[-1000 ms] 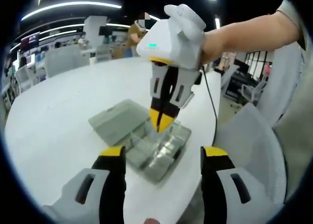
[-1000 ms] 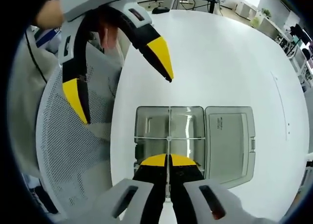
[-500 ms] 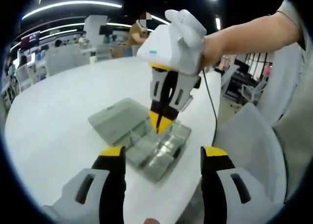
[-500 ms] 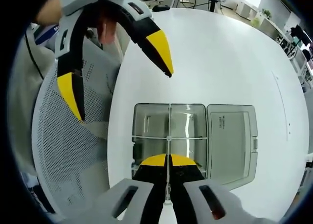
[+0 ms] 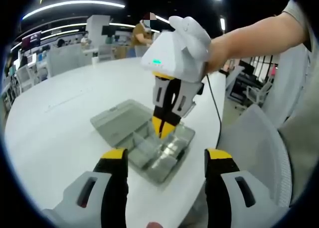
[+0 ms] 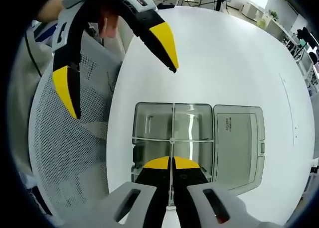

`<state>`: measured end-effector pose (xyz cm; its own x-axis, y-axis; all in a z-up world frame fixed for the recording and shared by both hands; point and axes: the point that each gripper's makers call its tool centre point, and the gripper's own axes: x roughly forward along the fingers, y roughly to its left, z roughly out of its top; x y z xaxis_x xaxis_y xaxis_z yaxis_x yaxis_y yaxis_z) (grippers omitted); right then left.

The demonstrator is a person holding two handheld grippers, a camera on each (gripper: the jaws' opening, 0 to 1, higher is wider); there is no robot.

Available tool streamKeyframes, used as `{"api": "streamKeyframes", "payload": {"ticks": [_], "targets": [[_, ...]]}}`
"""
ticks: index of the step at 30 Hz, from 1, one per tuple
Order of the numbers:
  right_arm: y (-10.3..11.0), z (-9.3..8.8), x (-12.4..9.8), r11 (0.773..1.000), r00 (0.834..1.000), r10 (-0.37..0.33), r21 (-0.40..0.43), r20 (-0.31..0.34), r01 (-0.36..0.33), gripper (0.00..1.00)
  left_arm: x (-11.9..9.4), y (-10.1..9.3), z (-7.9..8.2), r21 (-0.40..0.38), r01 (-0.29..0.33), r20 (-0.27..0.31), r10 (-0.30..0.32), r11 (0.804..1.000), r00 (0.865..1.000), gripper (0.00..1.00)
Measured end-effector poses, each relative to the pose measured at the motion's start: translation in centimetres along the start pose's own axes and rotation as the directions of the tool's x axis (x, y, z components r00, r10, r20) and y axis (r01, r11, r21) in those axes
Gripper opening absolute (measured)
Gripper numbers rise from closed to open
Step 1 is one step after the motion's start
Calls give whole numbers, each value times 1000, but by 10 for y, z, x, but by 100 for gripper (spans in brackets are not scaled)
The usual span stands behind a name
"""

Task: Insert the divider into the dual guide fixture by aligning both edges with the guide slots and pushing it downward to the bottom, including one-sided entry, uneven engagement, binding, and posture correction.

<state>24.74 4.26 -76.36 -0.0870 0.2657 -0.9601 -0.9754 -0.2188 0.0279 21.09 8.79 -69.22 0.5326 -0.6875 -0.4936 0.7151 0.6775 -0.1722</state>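
A clear plastic compartment box (image 6: 172, 138) lies open on the white table (image 6: 224, 58), its lid (image 6: 238, 138) folded out to the right. Thin clear dividers cross inside it. My right gripper (image 6: 171, 163) is shut on a thin clear divider (image 6: 172, 149) that stands in the near half of the box. In the left gripper view the same right gripper (image 5: 162, 130) points down into the box (image 5: 149, 146). My left gripper (image 5: 165, 161) hangs open in front of the box, nothing between its jaws; its two yellow-tipped fingers (image 6: 164, 41) show above the box in the right gripper view.
A white mesh chair (image 6: 75, 143) stands at the table's edge beside the box. A person's arm (image 5: 254, 34) holds the right gripper. More tables, chairs and people fill the room behind the table.
The right gripper has lowered slightly toward the box with the divider. In the right gripper view the box has shifted a little, and the left gripper's fingers have drifted left.
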Motion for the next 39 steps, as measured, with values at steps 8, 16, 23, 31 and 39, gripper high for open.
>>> {"api": "streamKeyframes", "payload": {"ticks": [8,16,23,31,39], "targets": [[-2,-1,3,1000,1000,-3,-5,-6,3,0,0,1,-1,-2,1,-1,-1,1000,1000,61],[-2,-3,9,1000,1000,-9,-18,-16,9,0,0,1,-2,-4,0,0,0,1000,1000,61],[-3,-4,12,1000,1000,-12,-8,-15,12,0,0,2,-3,-5,-2,-2,2,1000,1000,61],[-2,-5,15,1000,1000,-15,-7,-15,15,0,-1,0,-2,-5,-2,-4,2,1000,1000,61],[-1,-5,15,1000,1000,-26,-10,-7,26,0,-2,-1,-1,1,-1,-6,1,1000,1000,61]]}}
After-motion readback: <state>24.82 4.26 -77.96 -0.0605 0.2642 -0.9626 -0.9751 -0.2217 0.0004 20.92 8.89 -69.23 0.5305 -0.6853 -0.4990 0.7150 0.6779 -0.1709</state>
